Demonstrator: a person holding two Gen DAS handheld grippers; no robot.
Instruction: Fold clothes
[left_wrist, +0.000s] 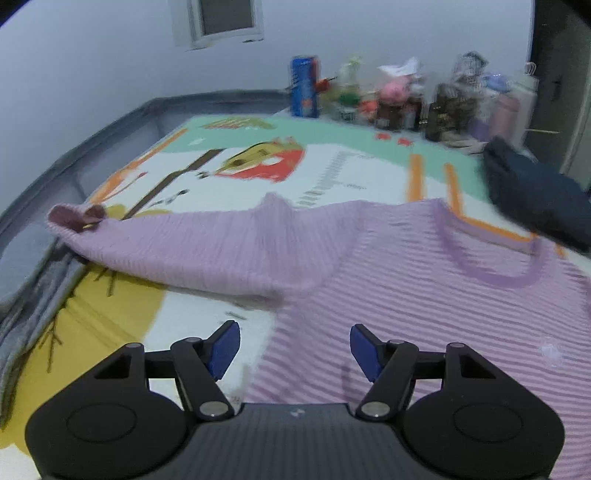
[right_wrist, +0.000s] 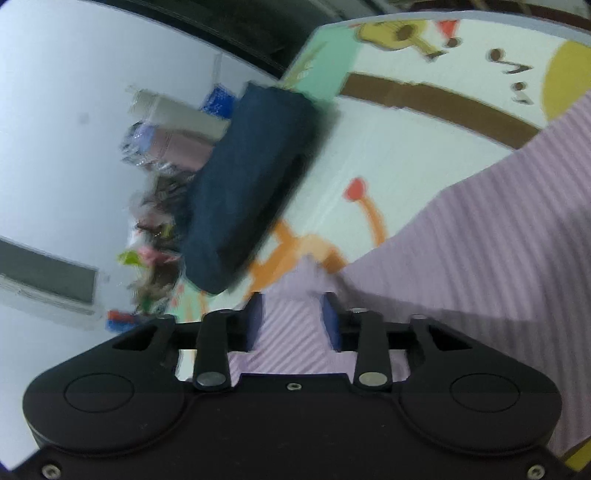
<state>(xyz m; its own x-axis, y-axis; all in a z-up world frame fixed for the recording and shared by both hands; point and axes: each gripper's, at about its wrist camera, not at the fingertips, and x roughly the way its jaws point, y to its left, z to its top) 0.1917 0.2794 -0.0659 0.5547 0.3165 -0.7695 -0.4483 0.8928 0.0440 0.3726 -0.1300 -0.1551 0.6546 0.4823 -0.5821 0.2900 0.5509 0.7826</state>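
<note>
Lilac ribbed knit sweater lies spread on the colourful cartoon-print play mat, one sleeve stretched toward 9 o'clock, w/ a folded dark navy garment at 2 o'clock by the neckline. Left gripper hovers over the hem, jaws released, nothing btwn them. Right gripper has sweater fabric bunched btwn its blue pads; can't tell if they clamp it.

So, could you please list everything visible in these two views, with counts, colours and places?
sweater: one, lilac, ribbed, spread on the mat, one sleeve stretched left
folded garment: one, dark navy, on the mat beyond the sweater's neckline
play mat: one, multicoloured cartoon print, under both garments
clutter: several bottles and packets, mixed colours, blurred, along the far wall
can: one, blue, left end of the clutter
left gripper: black, blue pads, open, empty
right gripper: black, sweater fabric between its pads
</note>
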